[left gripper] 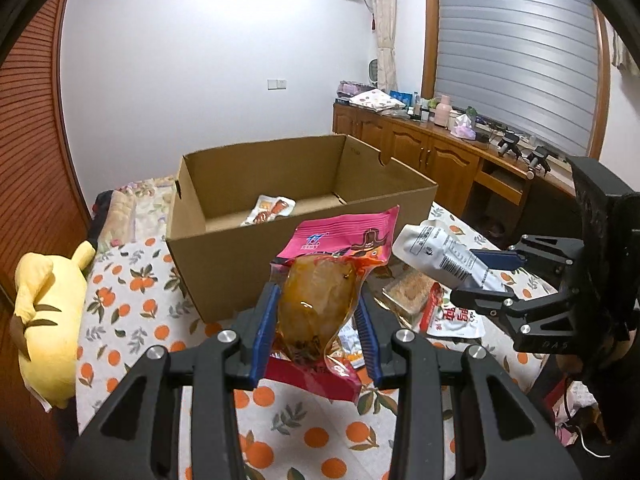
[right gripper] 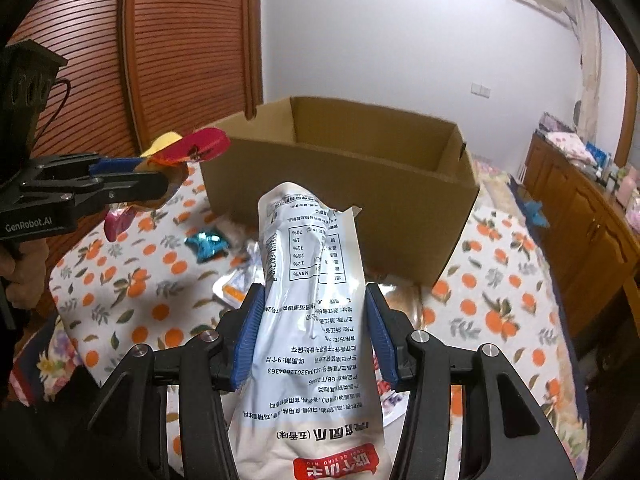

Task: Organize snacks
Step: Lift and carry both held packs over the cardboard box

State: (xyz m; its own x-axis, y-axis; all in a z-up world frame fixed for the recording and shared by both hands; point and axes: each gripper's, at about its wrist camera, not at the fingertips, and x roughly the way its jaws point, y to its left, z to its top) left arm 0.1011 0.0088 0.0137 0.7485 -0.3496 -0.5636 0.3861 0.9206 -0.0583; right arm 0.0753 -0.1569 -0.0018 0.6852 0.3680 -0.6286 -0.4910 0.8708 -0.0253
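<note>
My left gripper (left gripper: 316, 300) is shut on a pink and orange snack packet (left gripper: 320, 300), held above the bed in front of an open cardboard box (left gripper: 224, 264). One snack packet (left gripper: 269, 209) lies inside the box. My right gripper (right gripper: 312, 320) is shut on a white snack pouch (right gripper: 312, 300) with printed text, held up before the cardboard box (right gripper: 360, 200). In the left wrist view the right gripper (left gripper: 486, 276) holds the white pouch (left gripper: 436, 250) at right. In the right wrist view the left gripper (right gripper: 132, 176) holds the pink packet (right gripper: 192, 148) at left.
Several loose snack packets (left gripper: 416, 300) lie on the orange-print bedsheet (left gripper: 132, 308) by the box. A blue wrapper (right gripper: 208, 245) lies on the bedsheet (right gripper: 500, 300). A yellow plush toy (left gripper: 48, 308) sits at the left bed edge. A wooden cabinet (left gripper: 432, 148) stands at right.
</note>
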